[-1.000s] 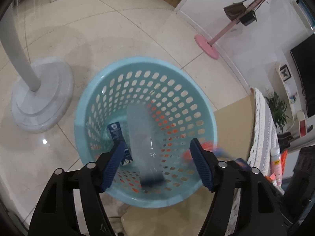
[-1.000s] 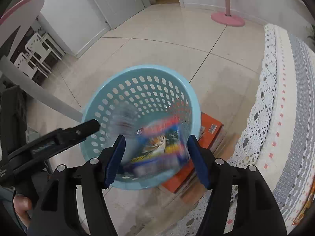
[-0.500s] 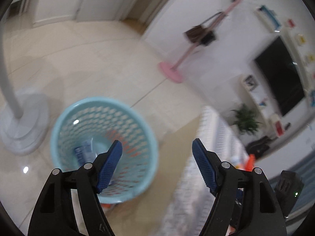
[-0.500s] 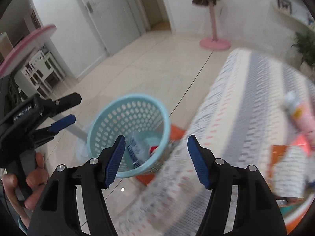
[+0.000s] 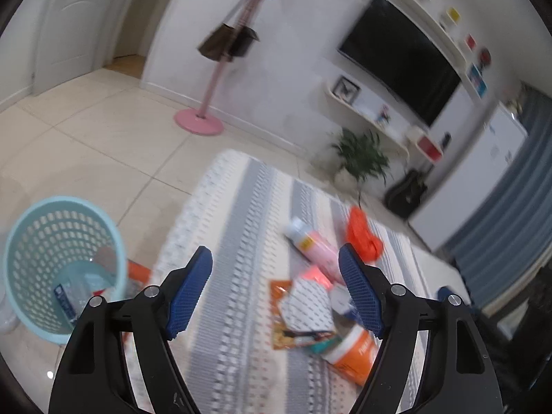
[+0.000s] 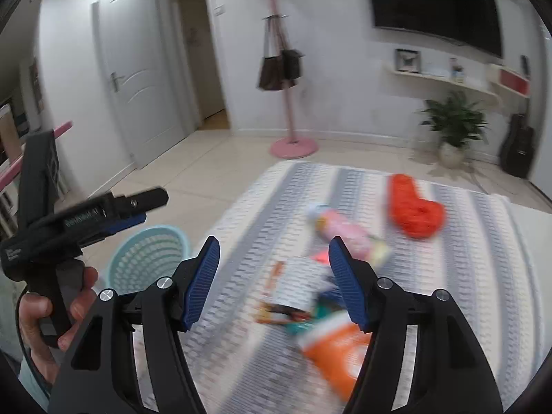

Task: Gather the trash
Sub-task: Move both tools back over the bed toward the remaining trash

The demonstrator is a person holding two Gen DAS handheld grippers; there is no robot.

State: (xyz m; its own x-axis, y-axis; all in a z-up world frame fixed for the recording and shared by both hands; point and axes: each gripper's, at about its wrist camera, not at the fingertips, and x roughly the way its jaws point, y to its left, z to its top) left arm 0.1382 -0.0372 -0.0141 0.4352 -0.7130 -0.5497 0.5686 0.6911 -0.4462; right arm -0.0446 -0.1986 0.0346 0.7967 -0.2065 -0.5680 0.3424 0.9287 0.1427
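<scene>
The light blue perforated basket [image 5: 51,241] stands on the floor left of the table, with a bottle and a packet inside; it also shows in the right wrist view [image 6: 151,258]. On the striped tablecloth [image 5: 241,207] lie a pink bottle [image 5: 312,246], an orange-red crumpled bag [image 5: 362,234], a dotted white packet [image 5: 307,307] and an orange cup [image 5: 352,348]. My left gripper [image 5: 276,286] is open and empty above the table. My right gripper [image 6: 274,283] is open and empty above the same pile [image 6: 303,293].
A pink coat stand [image 5: 207,103] with a brown bag stands on the tiled floor behind. A potted plant [image 5: 362,158], a TV [image 5: 400,58] and shelves line the far wall. The left gripper body shows at the left of the right wrist view [image 6: 86,220].
Both grippers have swung from above the basket up and right to the table. The bottle and the packet that were falling between the fingers now lie in the basket.
</scene>
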